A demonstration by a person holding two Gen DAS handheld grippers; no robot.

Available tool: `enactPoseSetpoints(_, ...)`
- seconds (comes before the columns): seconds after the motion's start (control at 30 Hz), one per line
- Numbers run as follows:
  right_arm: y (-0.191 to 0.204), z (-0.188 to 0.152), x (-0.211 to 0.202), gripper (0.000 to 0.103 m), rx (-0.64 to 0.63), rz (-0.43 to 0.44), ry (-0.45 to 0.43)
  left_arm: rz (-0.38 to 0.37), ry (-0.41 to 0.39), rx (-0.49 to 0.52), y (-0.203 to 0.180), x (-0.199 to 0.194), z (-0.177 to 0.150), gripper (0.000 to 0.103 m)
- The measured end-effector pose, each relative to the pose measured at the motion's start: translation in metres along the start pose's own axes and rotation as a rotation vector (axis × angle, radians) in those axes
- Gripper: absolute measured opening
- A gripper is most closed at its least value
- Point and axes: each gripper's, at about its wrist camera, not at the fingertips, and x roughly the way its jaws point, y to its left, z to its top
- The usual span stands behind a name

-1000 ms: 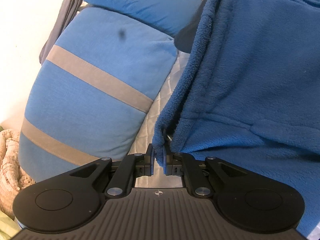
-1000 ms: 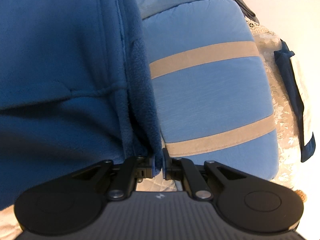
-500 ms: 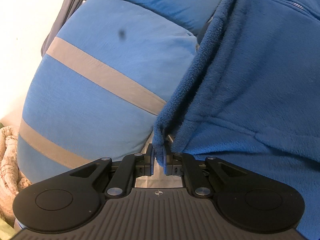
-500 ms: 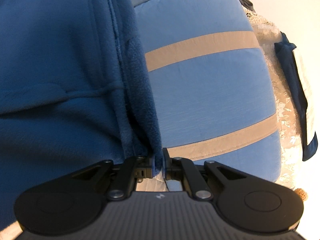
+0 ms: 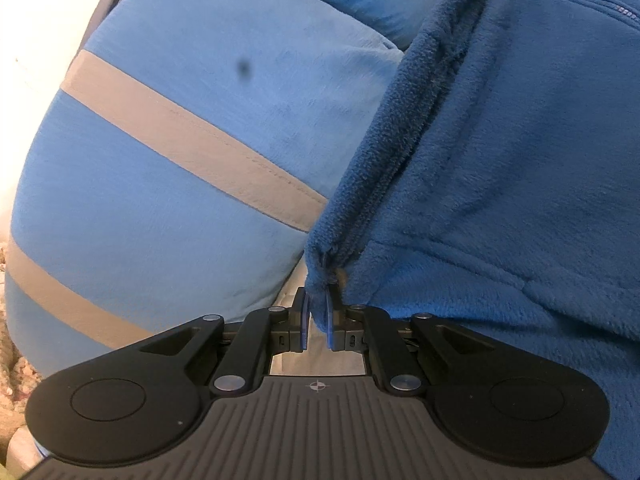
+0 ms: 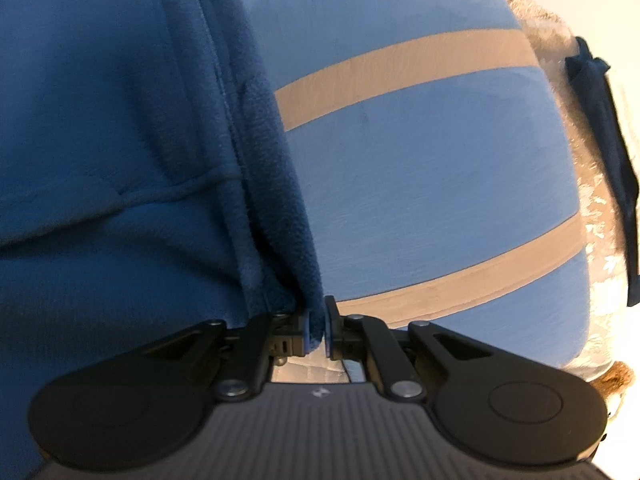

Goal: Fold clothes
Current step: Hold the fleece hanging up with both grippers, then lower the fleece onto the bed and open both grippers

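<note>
Since a second ago the striped pillows have swelled in both wrist views and the fleece has slid closer to them, so you are carrying the garment forward and downward toward the bed. Your blue fleece jacket (image 5: 500, 168) hangs stretched between the two tools, off the bed, its zip line running up the panel at the far right of the left view. Your left tongs (image 5: 316, 322) are pressed together on one bottom corner, where the hem bunches into a point between the blue pads. Your right tongs (image 6: 316, 326) pinch the opposite side edge (image 6: 276, 200), a thicker doubled strip of fleece that keeps the pads slightly apart.

Behind the jacket lie two light-blue pillows with grey bands (image 5: 180, 152) (image 6: 420, 184), and a sliver of quilted white bedding (image 5: 316, 352) shows just under the tongs. At the right of the right view a lacy cloth (image 6: 596, 240) and a dark navy strap (image 6: 604, 128) sit beside the pillow.

You look to be at the laying-out step: garment held spread, not yet set down. Next you will likely need to keep both corners level and taut as you lower, letting the body settle flat on the bedding short of the pillows before releasing either pinch.
</note>
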Motion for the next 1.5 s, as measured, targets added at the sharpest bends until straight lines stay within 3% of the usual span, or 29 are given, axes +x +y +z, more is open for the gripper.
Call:
enactPoseSetpoints(0.5, 0.006, 0.003, 0.033, 0.024, 0.047, 0.017, 0.031, 0.016, 0.000, -0.017, -0.016, 0.024, 0.000, 0.012)
enactPoseSetpoints(0.6, 0.005, 0.004, 0.035, 0.030, 0.061, 0.019, 0.042, 0.022, -0.003, -0.027, -0.017, 0.023, 0.000, 0.015)
enactPoseSetpoints(0.67, 0.004, 0.005, 0.036, 0.036, 0.074, 0.015, 0.049, 0.053, -0.002, -0.026, -0.017, 0.022, 0.000, 0.029)
enactPoseSetpoints(0.73, 0.002, 0.007, 0.036, 0.042, 0.085, 0.011, 0.054, 0.092, 0.002, -0.025, -0.017, 0.020, 0.001, 0.052)
enactPoseSetpoints(0.77, 0.001, 0.008, 0.036, 0.047, 0.087, 0.001, 0.054, 0.113, 0.007, -0.027, -0.017, 0.019, 0.001, 0.057)
enactPoseSetpoints(0.83, -0.001, 0.009, 0.035, 0.071, 0.093, -0.031, 0.053, 0.137, 0.006, -0.032, -0.014, 0.017, 0.000, 0.068)
enactPoseSetpoints(0.93, -0.010, 0.007, 0.032, 0.089, 0.123, -0.076, 0.046, 0.141, 0.008, -0.054, -0.010, 0.014, 0.000, 0.070)
enactPoseSetpoints(1.07, -0.027, 0.004, 0.025, 0.103, 0.215, -0.103, 0.032, 0.139, 0.008, -0.103, 0.000, 0.013, -0.002, 0.070)
enactPoseSetpoints(1.27, -0.047, -0.002, 0.011, 0.103, 0.356, -0.063, 0.015, 0.142, -0.024, -0.209, 0.013, -0.009, 0.006, 0.072)
enactPoseSetpoints(1.5, -0.086, 0.003, 0.008, 0.103, 0.694, 0.133, 0.028, 0.029, -0.051, -0.465, 0.042, -0.038, 0.006, 0.073)
